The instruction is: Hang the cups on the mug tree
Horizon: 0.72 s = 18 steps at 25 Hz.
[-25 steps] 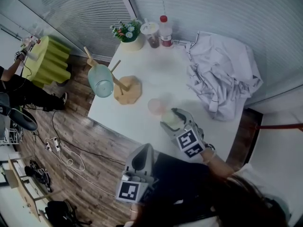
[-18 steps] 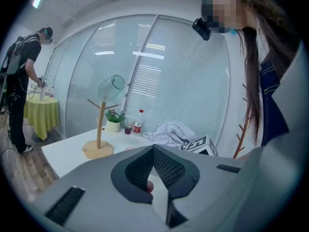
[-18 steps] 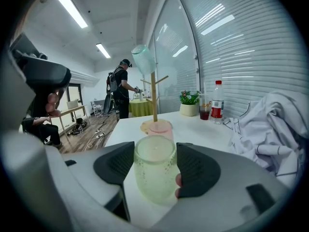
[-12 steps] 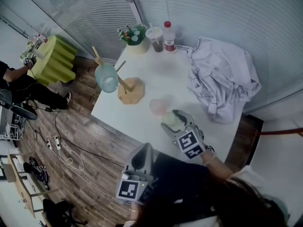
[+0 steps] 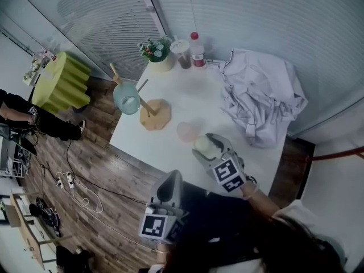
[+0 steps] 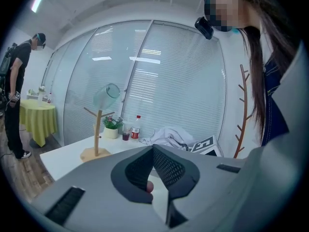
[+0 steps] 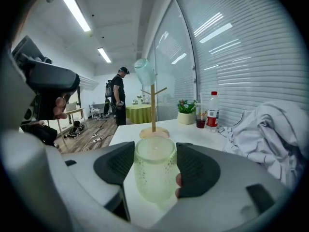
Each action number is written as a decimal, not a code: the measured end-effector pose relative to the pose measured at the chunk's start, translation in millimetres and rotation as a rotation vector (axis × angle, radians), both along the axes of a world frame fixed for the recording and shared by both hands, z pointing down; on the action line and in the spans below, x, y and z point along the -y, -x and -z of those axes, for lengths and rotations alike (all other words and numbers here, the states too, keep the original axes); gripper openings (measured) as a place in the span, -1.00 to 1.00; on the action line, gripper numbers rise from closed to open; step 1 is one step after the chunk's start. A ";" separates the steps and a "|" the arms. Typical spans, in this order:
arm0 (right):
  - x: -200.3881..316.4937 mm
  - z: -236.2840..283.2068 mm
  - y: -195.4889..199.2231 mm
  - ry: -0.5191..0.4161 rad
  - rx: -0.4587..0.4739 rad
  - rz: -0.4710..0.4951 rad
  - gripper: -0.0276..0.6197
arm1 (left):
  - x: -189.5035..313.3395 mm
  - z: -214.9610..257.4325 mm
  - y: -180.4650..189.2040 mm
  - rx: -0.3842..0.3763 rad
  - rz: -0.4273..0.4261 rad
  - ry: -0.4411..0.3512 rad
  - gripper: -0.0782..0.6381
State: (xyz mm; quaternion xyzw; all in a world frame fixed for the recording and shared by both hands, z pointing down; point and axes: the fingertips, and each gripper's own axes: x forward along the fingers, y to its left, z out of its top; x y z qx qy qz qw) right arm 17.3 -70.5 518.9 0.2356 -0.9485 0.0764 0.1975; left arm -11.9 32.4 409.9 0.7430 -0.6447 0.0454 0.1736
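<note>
A wooden mug tree (image 5: 152, 108) stands near the white table's (image 5: 193, 95) left edge, with a pale blue cup (image 5: 126, 98) hung on one of its pegs. A pink cup (image 5: 186, 131) sits upright on the table in front of it. My right gripper (image 5: 206, 147) is shut on a pale green dimpled cup (image 7: 154, 174), held upright just above the table near the front edge. The pink cup (image 7: 155, 135) and the mug tree (image 7: 153, 111) lie straight beyond it. My left gripper (image 5: 172, 180) hangs off the table's near edge, its jaws meeting with nothing between them (image 6: 152, 151).
A crumpled white garment (image 5: 263, 98) covers the table's right side. A potted plant (image 5: 157, 53), a glass with a dark drink (image 5: 182, 43) and a red-capped bottle (image 5: 197, 44) stand at the far edge. A yellow-green table (image 5: 60, 81) and a person (image 5: 23, 115) are on the wooden floor at left.
The head view has shifted a little. Both grippers keep their places, the right one still holding the green cup. The person on the floor at left has moved.
</note>
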 end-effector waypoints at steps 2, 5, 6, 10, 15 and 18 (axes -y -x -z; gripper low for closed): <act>-1.8 2.1 -1.8 -0.005 0.002 -0.011 -0.05 | -1.9 1.9 1.4 0.002 -0.004 -0.009 -0.78; -5.7 6.5 -1.7 -0.015 0.009 -0.018 -0.05 | -6.0 3.5 6.4 0.001 0.000 -0.017 -0.78; -6.7 8.3 -0.7 -0.019 0.015 -0.018 -0.05 | -6.9 3.3 9.0 0.002 0.004 -0.021 -0.78; -10.5 16.0 3.7 -0.037 0.035 -0.019 -0.05 | -6.2 8.2 20.3 -0.024 0.030 -0.059 -0.78; -12.7 26.8 10.4 -0.063 0.036 -0.024 -0.05 | -2.8 18.7 36.4 -0.039 0.035 -0.110 -0.78; -12.9 32.1 14.1 -0.071 0.036 -0.031 -0.06 | 0.3 22.3 46.4 -0.043 0.033 -0.125 -0.78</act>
